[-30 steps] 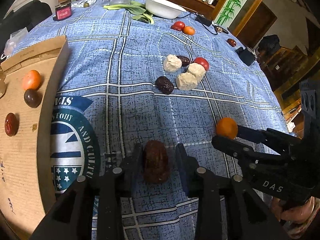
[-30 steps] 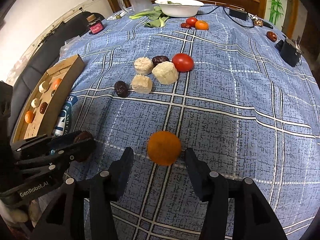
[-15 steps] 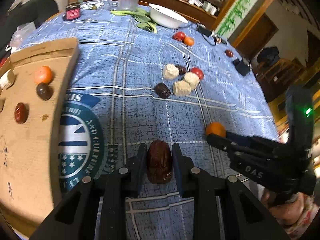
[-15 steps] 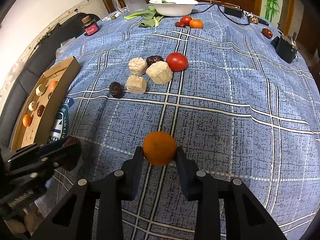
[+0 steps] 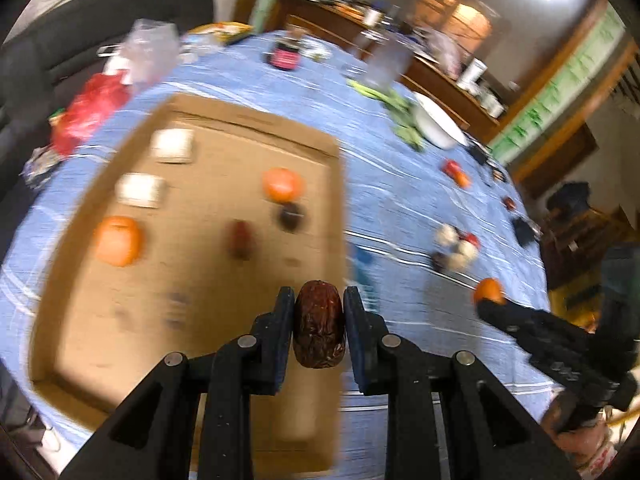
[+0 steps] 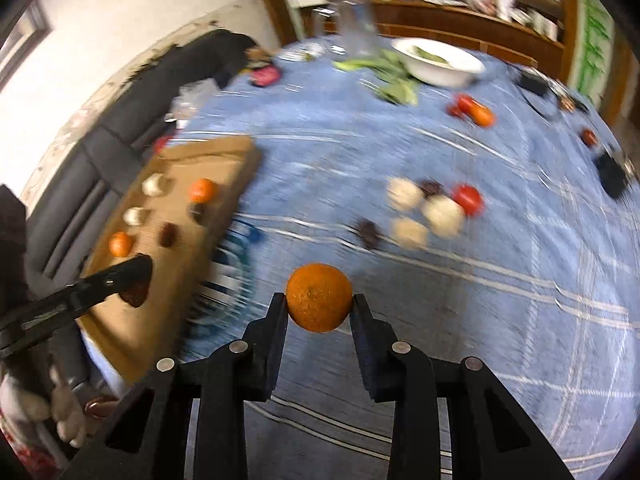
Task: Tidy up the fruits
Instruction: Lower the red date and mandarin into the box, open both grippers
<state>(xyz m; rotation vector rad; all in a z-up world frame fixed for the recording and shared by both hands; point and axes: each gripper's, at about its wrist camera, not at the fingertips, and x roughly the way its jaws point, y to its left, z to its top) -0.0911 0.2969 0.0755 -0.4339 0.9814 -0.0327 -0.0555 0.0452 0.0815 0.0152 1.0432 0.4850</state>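
Clutter lies all round both tools. Ahead of the left hand-held gripper (image 5: pixel 319 308), which is clamped tight on a wrinkled dark red date (image 5: pixel 319 324), sits a shallow cardboard tray (image 5: pixel 248 120) holding two oranges (image 5: pixel 118 240), two pale blocks (image 5: pixel 141 189), and two dark fruits (image 5: pixel 289 216); the date hangs over the tray's near right part, clear of its floor. The tray's right wall stands between that hand-held gripper and the loose pile further right.

The right hand-held gripper (image 6: pixel 319 304) pinches a small orange (image 6: pixel 319 297) between its pads, lifted off the cloth. Beyond it and slightly right lie three pale lumps (image 6: pixel 442 211), a red tomato (image 6: pixel 468 198) and dark dates (image 6: pixel 369 232). Further off are a white bowl (image 6: pixel 438 65), leafy greens (image 6: pixel 394 80) and a clear jug (image 6: pixel 356 28).

A blue checked cloth (image 6: pixel 520 300) covers the desk. A dark sofa (image 6: pixel 120 128) runs along its left side, under a white wall; a wooden sideboard (image 6: pixel 460 20) stands behind. Much is motion-blurred.
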